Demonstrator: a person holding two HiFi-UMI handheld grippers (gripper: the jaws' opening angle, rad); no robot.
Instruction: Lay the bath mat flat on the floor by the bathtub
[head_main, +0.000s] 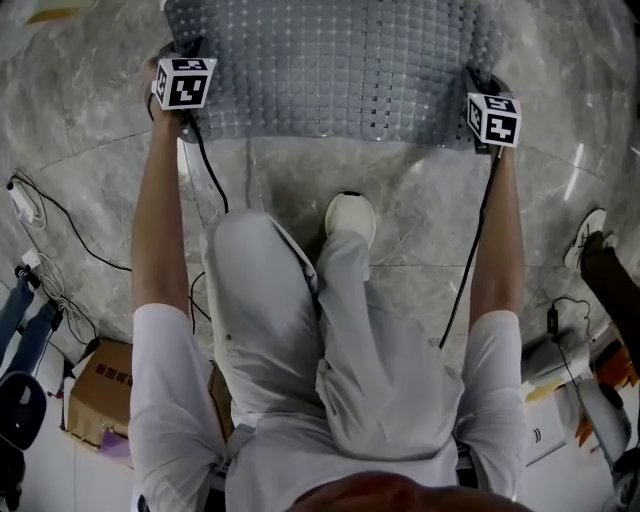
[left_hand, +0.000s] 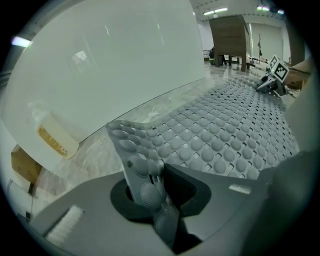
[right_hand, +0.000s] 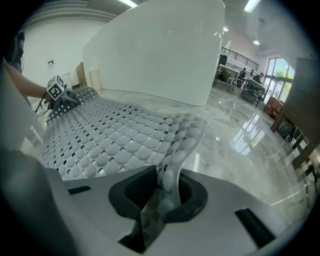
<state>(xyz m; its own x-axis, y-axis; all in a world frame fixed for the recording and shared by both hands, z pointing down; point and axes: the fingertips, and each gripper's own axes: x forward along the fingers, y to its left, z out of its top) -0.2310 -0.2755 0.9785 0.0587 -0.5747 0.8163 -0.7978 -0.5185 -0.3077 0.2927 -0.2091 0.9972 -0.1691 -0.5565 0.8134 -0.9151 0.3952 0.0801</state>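
Note:
The grey bubbled bath mat (head_main: 340, 70) lies spread on the marble floor (head_main: 300, 180), along the white bathtub wall (left_hand: 110, 65). My left gripper (head_main: 188, 55) is at its near left corner and my right gripper (head_main: 480, 85) at its near right corner. In the left gripper view the corner of the mat (left_hand: 137, 155) curls up between the jaws of the left gripper (left_hand: 157, 200), with a dark gap beside it. The right gripper view shows the other corner of the mat (right_hand: 182, 145) standing loose in the slightly open right gripper (right_hand: 162, 195).
The person's white shoe (head_main: 350, 215) stands just behind the mat's near edge. Cables (head_main: 60, 215) and a cardboard box (head_main: 100, 385) lie at the left, another shoe (head_main: 585, 235) at the right. A yellow label (left_hand: 57, 140) sits on the tub wall.

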